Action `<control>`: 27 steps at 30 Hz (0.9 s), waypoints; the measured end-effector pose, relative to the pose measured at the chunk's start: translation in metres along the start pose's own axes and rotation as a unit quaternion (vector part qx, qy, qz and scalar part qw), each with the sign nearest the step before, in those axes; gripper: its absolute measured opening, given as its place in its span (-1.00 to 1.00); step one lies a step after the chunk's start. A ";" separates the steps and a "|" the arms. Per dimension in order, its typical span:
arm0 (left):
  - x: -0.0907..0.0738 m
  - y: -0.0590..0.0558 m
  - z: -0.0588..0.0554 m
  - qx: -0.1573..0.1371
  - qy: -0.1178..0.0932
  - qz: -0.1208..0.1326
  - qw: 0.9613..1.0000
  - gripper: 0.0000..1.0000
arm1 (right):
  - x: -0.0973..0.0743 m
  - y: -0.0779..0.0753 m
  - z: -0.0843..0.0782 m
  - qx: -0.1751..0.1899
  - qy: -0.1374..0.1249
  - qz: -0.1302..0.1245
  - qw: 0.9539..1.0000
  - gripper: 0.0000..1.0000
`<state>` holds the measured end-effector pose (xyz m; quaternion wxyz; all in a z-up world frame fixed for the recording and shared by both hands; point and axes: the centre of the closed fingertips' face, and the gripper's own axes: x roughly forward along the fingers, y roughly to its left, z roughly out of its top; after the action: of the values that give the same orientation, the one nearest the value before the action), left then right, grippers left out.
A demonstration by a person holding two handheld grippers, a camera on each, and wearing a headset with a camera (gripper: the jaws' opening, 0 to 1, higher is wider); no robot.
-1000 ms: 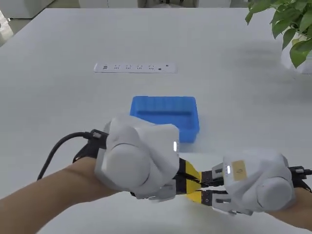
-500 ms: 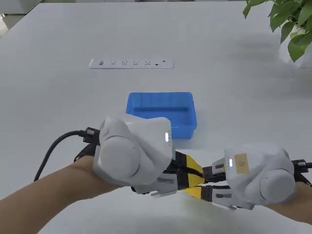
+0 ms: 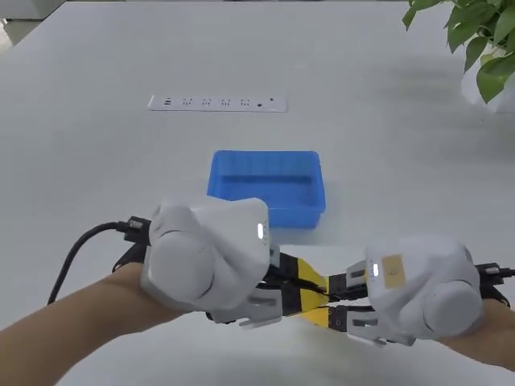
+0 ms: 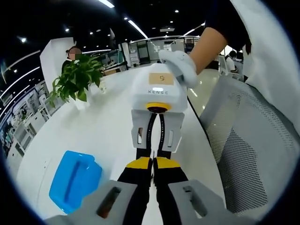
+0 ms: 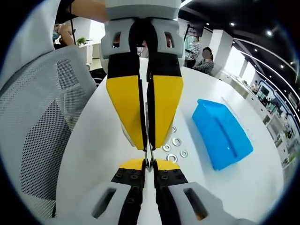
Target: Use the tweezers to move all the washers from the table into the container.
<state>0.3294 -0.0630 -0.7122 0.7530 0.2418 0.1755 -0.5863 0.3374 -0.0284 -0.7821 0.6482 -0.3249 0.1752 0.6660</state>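
- Blue rectangular plastic container sits mid-way across the white table.
- Small silver metal washers lie loose between it and the near edge.
- Left gripper clamps thin metal tweezers.
- Right gripper is closed at their tip; its grip is unclear.

On table: container centre; power strip behind it; plant far right; washers seemingly before container.

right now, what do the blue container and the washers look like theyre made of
Blue container: probably moulded plastic, going by the uniform saturated colour, soft sheen and rounded rim. Washers: likely metal, bright silvery grey flat rings with small glints; too small to tell steel from a plated finish.
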 end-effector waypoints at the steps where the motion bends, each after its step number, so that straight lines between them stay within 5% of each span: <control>1: -0.003 -0.003 0.000 0.001 0.000 0.000 1.000 -0.90 | 0.001 0.002 0.003 -0.004 -0.001 0.003 1.000 -0.84; 13: -0.037 -0.016 -0.011 -0.003 0.000 0.019 1.000 -0.90 | 0.018 0.020 0.035 -0.027 -0.019 0.020 0.999 -0.81; 27: -0.062 -0.002 -0.016 -0.023 -0.007 0.049 0.999 -0.90 | 0.027 0.009 0.043 0.016 -0.033 0.012 0.999 -0.73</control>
<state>0.3120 -0.0051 -0.6914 0.7874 0.2282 0.1713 -0.5464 0.3206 0.0192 -0.7700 0.6505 -0.2905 0.1682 0.6813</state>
